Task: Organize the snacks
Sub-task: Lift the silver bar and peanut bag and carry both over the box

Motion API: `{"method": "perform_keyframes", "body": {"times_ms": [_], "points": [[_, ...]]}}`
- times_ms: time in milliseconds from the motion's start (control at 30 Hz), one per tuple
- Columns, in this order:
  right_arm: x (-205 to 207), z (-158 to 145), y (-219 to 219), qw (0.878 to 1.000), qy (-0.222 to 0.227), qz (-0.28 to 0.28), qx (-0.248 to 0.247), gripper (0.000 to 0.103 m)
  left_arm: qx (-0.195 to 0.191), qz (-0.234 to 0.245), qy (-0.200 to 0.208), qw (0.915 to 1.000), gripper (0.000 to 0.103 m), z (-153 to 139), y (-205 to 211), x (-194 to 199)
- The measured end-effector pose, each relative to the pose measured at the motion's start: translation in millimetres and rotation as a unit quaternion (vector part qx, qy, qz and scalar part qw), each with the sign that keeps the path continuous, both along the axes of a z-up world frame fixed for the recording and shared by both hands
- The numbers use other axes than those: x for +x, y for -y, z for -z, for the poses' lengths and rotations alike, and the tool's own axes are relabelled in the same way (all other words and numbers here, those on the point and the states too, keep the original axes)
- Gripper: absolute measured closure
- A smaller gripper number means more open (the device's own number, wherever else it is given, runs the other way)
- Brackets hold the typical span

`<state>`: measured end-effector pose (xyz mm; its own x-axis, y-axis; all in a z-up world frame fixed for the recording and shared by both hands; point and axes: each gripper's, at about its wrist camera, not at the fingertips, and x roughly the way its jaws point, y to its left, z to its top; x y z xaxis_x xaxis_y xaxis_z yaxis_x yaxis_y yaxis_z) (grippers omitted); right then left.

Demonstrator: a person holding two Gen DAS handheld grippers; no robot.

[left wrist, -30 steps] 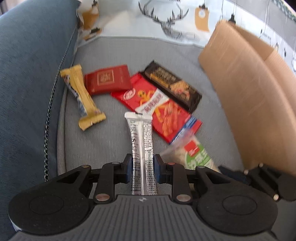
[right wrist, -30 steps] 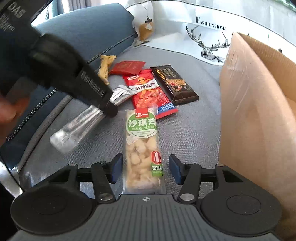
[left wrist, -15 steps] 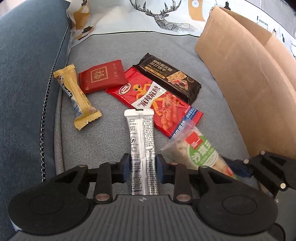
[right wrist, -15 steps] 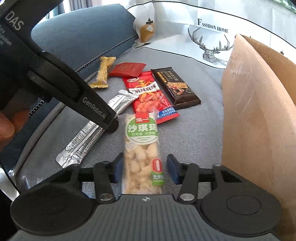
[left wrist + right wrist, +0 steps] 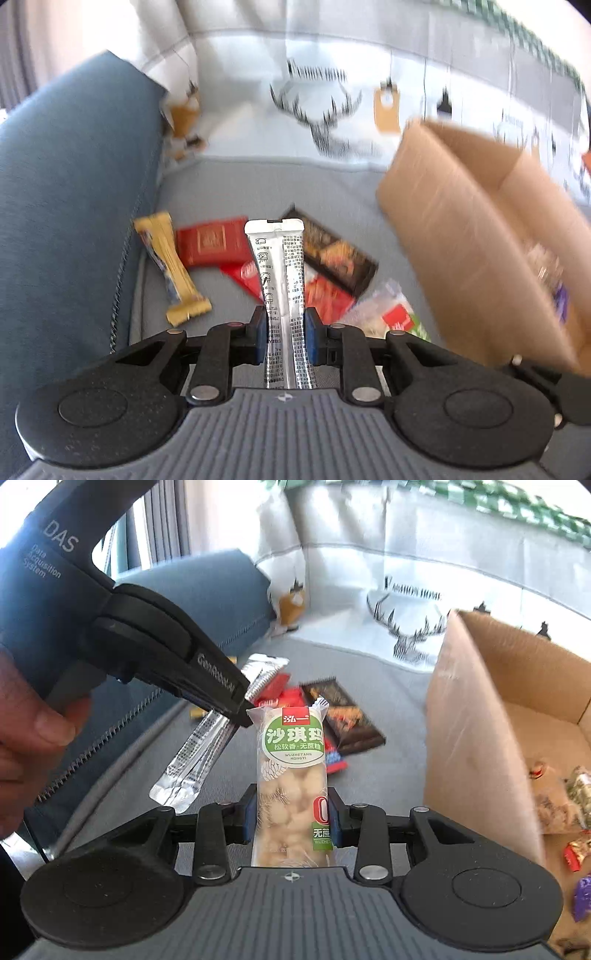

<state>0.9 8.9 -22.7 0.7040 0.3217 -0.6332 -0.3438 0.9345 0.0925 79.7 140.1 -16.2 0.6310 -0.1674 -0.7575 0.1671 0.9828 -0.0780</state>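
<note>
My left gripper [image 5: 284, 325] has its jaws closing on a silver stick packet [image 5: 275, 258], and the pads press its sides. The packet is lifted off the grey cushion and points forward. In the right wrist view the same packet [image 5: 195, 764] hangs tilted from the left gripper. My right gripper [image 5: 291, 812] is shut on a clear pack of puffed-rice cake with a green label [image 5: 293, 753], held upright above the cushion. An open cardboard box [image 5: 472, 720] stands just to the right of both grippers.
On the cushion lie a yellow bar [image 5: 170, 269], a red square packet [image 5: 210, 240], a red strip packet [image 5: 325, 291] and a dark bar [image 5: 332, 254]. Several wrapped snacks [image 5: 561, 797] lie in the box. A blue armrest [image 5: 66, 203] rises on the left.
The right jaws closed on the green-label pack. Both grippers rose and tilted up, lifting the silver packet and the pack off the cushion; the box interior came into view.
</note>
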Motion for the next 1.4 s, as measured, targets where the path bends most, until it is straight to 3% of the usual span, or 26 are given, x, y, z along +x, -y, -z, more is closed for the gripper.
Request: {"method": "perform_keyframes", "body": {"times_ms": [200, 833, 1167, 1267, 1400], "points": [[-18.9, -16.6, 4.1, 0.999, 0.040, 0.011, 0.009, 0.065, -0.034, -0.026, 0.051, 0.9978, 0.080, -25.6, -0.2, -18.9], [-33.4, -65.3, 37.4, 0.990, 0.136, 0.035, 0.003, 0.065, -0.054, -0.031, 0.067, 0.9958, 0.080, -33.3, -2.5, -28.6], [-17.2, -115.9, 122.3, 0.983, 0.152, 0.087, 0.064, 0.065, -0.053, -0.010, 0.087, 0.9948, 0.080, -36.4, 14.8, -26.8], [-16.2, -123.8, 151.6, 0.979, 0.172, 0.100, 0.048, 0.065, -0.055, -0.007, 0.096, 0.9938, 0.080, -38.0, 23.3, -24.6], [-14.9, -108.3, 186.3, 0.976, 0.167, 0.138, 0.030, 0.065, -0.049, -0.001, 0.115, 0.9921, 0.080, -41.8, 43.0, -23.6]]}}
